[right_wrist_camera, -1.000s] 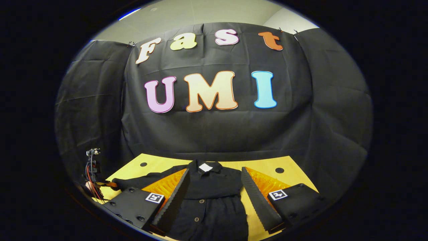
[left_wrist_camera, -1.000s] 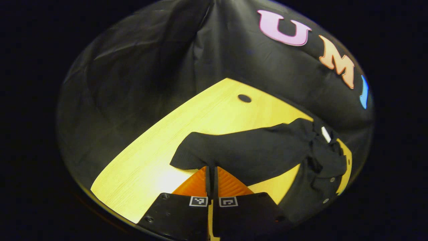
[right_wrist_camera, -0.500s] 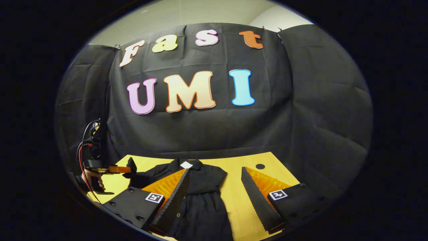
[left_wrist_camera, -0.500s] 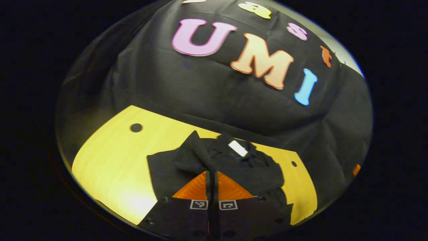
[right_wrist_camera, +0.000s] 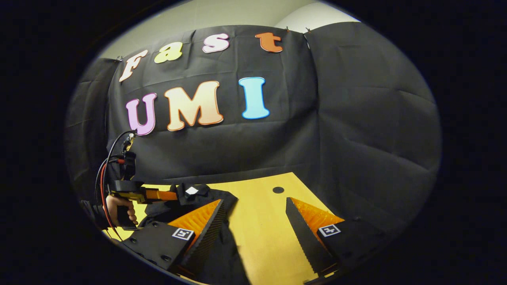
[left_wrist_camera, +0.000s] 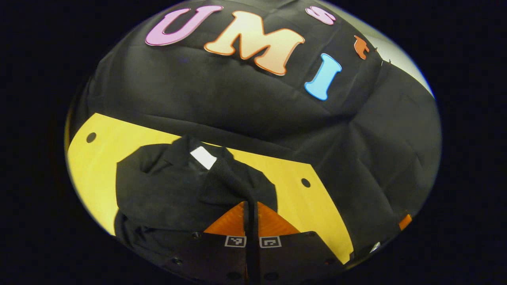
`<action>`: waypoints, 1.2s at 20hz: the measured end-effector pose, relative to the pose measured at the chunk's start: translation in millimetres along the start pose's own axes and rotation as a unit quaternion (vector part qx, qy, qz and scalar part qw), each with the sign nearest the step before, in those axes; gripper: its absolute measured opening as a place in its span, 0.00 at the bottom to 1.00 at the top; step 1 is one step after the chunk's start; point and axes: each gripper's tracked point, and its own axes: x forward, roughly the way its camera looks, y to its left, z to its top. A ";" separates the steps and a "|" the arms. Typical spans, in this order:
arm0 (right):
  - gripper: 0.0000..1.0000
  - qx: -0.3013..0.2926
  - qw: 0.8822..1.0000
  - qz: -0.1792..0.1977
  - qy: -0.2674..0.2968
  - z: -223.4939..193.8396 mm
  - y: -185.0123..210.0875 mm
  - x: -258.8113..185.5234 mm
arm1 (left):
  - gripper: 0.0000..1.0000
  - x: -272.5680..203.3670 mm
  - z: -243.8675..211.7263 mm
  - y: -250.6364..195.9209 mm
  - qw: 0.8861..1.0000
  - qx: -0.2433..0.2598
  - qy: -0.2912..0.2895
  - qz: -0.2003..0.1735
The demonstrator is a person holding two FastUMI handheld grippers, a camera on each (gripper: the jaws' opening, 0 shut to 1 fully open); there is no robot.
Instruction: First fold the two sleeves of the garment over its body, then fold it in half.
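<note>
While the left gripper (left_wrist_camera: 251,206) pinches the black knit sleeve (left_wrist_camera: 231,178) (fingers pressed together), the soft black buttoned garment (left_wrist_camera: 158,190) lies toward ten o'clock.

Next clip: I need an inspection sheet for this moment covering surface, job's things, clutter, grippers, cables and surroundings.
Surface: yellow wooden table with round holes.
Job's things: black garment lying on the table, white tag at the collar; one sleeve lifted over the body.
Clutter: nothing seen.
Grippers: left gripper shut on the sleeve; right gripper open, empty, above the table. A hand holds the left one.
Cables: red and black cables on the left gripper.
Surroundings: black cloth wall, pale room wall above.
</note>
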 end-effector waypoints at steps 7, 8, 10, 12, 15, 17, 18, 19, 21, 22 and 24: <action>0.98 0.011 1.000 -0.013 0.015 -9.7 -30.7 2.5 | 0.76 25.1 -25.5 -36.8 0.999 0.013 0.031 -0.029; 0.98 0.012 1.000 -0.012 0.017 -12.0 -30.2 2.7 | 0.94 21.9 -27.4 -36.9 0.999 0.012 0.034 -0.031; 0.98 0.013 1.000 -0.007 0.025 -17.6 -26.3 5.7 | 0.95 10.5 -24.3 -36.8 0.999 0.003 0.027 -0.041; 0.98 0.014 0.999 0.002 0.036 -26.9 -16.6 7.4 | 0.95 -10.7 -17.0 -26.5 0.999 0.021 0.014 -0.040; 0.93 0.015 0.997 0.022 0.072 -56.1 1.5 7.5 | 0.95 -48.2 -19.9 1.9 0.996 0.080 0.015 -0.019; 0.98 0.011 0.994 0.032 0.105 -81.5 15.2 6.6 | 0.95 -79.0 -29.4 24.5 0.994 0.106 0.023 -0.008; 0.94 0.010 0.992 0.038 0.122 -96.0 22.7 8.7 | 0.95 -95.4 -37.1 37.0 0.994 0.109 0.029 0.001; 0.94 0.009 0.989 0.044 0.142 -110.6 29.4 9.8 | 0.95 -110.8 -47.5 52.0 0.993 0.111 0.037 0.011; 0.93 0.003 0.982 0.049 0.180 -140.5 39.4 9.6 | 0.95 -140.5 -74.4 88.1 0.991 0.112 0.062 0.042; 0.98 0.000 0.979 0.050 0.196 -153.7 43.5 7.3 | 0.95 -156.4 -88.3 105.8 0.990 0.108 0.075 0.058; 0.94 0.000 0.973 0.053 0.225 -179.1 50.8 3.0 | 0.95 -183.5 -115.7 138.8 0.986 0.099 0.101 0.093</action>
